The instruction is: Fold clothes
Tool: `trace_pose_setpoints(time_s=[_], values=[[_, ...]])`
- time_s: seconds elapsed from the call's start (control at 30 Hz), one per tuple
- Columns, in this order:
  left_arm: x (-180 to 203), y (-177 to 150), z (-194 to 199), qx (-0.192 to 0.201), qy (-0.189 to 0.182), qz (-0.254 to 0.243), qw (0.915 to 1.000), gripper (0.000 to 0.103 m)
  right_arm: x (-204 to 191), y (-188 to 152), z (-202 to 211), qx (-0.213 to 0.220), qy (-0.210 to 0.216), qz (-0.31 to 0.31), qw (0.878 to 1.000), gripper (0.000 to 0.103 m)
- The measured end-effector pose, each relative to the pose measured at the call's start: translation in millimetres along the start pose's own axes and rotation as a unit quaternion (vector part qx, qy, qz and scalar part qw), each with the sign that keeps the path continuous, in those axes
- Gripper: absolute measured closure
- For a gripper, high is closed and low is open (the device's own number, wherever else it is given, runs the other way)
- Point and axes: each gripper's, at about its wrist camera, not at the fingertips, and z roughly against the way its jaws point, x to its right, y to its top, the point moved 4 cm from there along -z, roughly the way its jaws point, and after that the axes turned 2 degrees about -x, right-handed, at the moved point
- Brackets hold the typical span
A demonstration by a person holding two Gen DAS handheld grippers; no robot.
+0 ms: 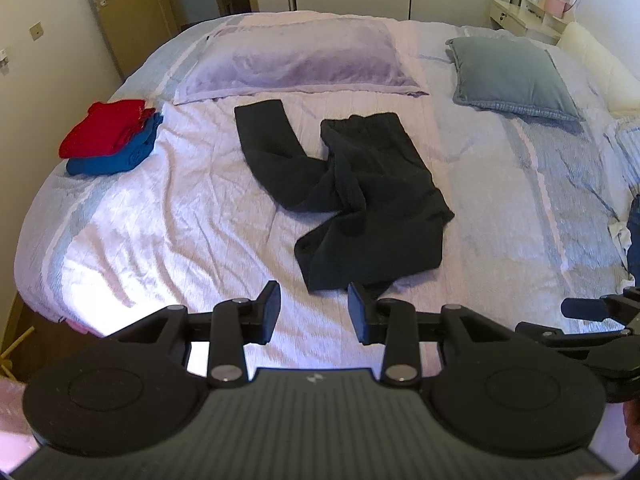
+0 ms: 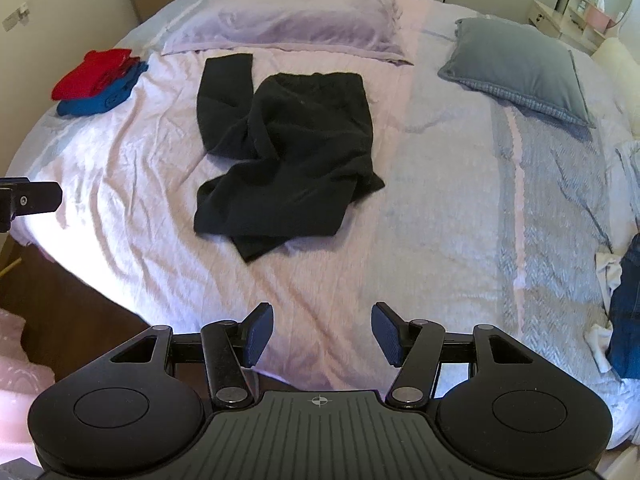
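Observation:
A black garment (image 1: 352, 192) (image 2: 288, 148) lies crumpled in the middle of the bed, one long part stretched toward the lilac pillow. My left gripper (image 1: 314, 312) hovers open just short of its near hem, nothing between the fingers. My right gripper (image 2: 322, 334) is open too, over bare bedspread a bit nearer than the garment. A folded red piece (image 1: 106, 128) (image 2: 92, 72) rests on a folded blue piece (image 1: 116, 158) (image 2: 100, 100) at the bed's far left. The right gripper's finger (image 1: 588, 308) shows at the left view's right edge.
The bed (image 1: 180, 208) (image 2: 440, 200) has a lilac pillow (image 1: 296, 60) (image 2: 280, 20) and a grey cushion (image 1: 516, 76) (image 2: 520, 64) at the far side. A heap of blue denim and white cloth (image 2: 624, 308) lies at the right edge. A door (image 1: 132, 4) stands far left.

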Motion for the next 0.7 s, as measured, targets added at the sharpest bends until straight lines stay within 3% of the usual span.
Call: trace_pose_setpoints(time_s=[0.4,0.7], values=[[-31,60,-34,0.013,-0.016,-0.038,0.9991,0.068,-27,67,-22,0.011,-0.021,-0.026,0.999,0.045],[-61,84,-59,0.012,-0.027,-0.054,0.9981,0.068,-56,104,-43,0.009,-0.031,-0.036,0.999,0.045]])
